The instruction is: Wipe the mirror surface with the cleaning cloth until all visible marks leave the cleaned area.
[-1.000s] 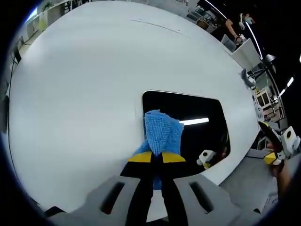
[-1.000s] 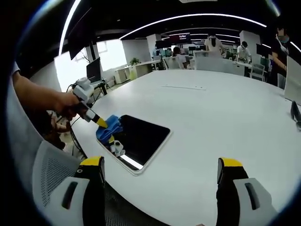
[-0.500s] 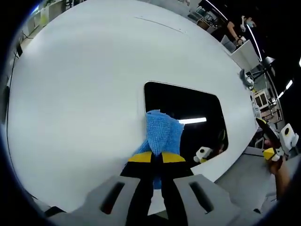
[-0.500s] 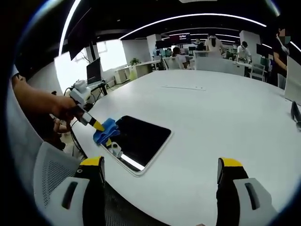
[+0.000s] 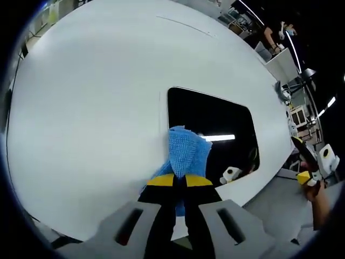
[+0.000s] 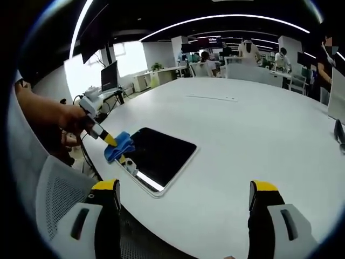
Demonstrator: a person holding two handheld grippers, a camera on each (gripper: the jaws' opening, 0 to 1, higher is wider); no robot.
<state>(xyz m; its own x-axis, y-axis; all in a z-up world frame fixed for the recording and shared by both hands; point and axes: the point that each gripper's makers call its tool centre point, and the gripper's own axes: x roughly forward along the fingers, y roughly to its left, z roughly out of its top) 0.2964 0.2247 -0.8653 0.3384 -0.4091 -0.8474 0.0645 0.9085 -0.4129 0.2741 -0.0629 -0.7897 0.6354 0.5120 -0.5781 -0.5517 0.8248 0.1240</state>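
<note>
left claw clamped on blue cloth | cloth has slid off toward mirror near edge, half on desk | stroke ending, wiping unfinished I'd say | right claw spread wide, empty, held back

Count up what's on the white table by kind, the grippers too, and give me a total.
Mirror: 1
Blue cleaning cloth: 1
Grippers: 2, the left gripper shut on the cloth, the right gripper open
Total: 4
</note>
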